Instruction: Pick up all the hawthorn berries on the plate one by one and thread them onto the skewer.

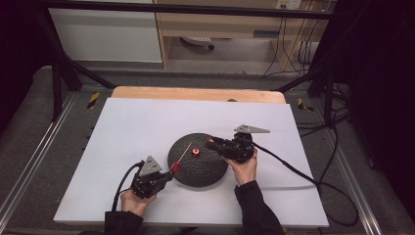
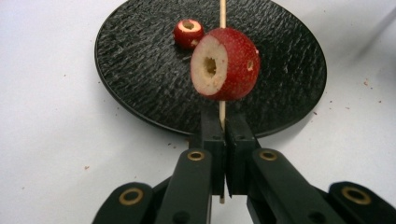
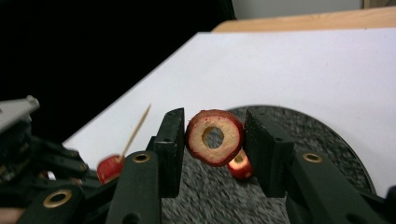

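A thin wooden skewer (image 2: 222, 14) stands up from my left gripper (image 2: 223, 122), whose jaws are shut on its lower end. A cored red fruit piece (image 2: 224, 63) is threaded on it just above the jaws. In the high view this gripper (image 1: 166, 177) sits at the near left rim of the round black plate (image 1: 198, 169). My right gripper (image 3: 215, 136) is shut on a second cored red fruit piece (image 3: 215, 136), held over the plate (image 3: 327, 140) with its hole facing the camera. A third piece (image 1: 195, 152) lies on the plate, below the right gripper (image 1: 210, 143).
The plate rests on a white board (image 1: 127, 127) covering a wooden table (image 1: 195, 93). Black cables (image 1: 293, 169) trail from both grippers across the board. Small crumbs (image 2: 369, 84) dot the board near the plate. Dark frame rails (image 1: 58, 73) flank the table.
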`<control>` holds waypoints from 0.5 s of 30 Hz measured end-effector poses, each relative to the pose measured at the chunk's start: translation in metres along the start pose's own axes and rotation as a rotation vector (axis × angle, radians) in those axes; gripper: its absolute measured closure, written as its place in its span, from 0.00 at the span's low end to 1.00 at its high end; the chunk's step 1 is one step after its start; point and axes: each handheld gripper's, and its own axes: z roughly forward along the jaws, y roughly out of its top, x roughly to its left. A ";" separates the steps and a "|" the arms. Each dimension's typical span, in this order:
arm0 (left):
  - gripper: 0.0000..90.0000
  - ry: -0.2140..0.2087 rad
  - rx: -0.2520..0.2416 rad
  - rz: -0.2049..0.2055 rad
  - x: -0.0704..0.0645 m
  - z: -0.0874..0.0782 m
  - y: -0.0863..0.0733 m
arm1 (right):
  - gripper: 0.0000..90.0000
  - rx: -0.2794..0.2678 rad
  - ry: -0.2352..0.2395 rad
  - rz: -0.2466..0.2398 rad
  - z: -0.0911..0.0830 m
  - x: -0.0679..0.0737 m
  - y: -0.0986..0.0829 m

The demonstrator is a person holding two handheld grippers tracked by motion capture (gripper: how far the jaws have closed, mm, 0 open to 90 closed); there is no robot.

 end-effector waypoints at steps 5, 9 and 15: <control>0.98 -0.008 -0.013 -0.021 -0.003 0.002 0.004 | 0.66 -0.081 0.008 0.026 0.001 0.001 0.001; 0.98 -0.014 -0.026 -0.033 -0.008 0.005 0.010 | 0.66 -0.128 0.004 0.034 0.001 0.001 0.002; 0.98 -0.024 -0.039 -0.064 -0.012 0.010 0.017 | 0.66 -0.220 -0.015 0.043 0.000 0.003 0.003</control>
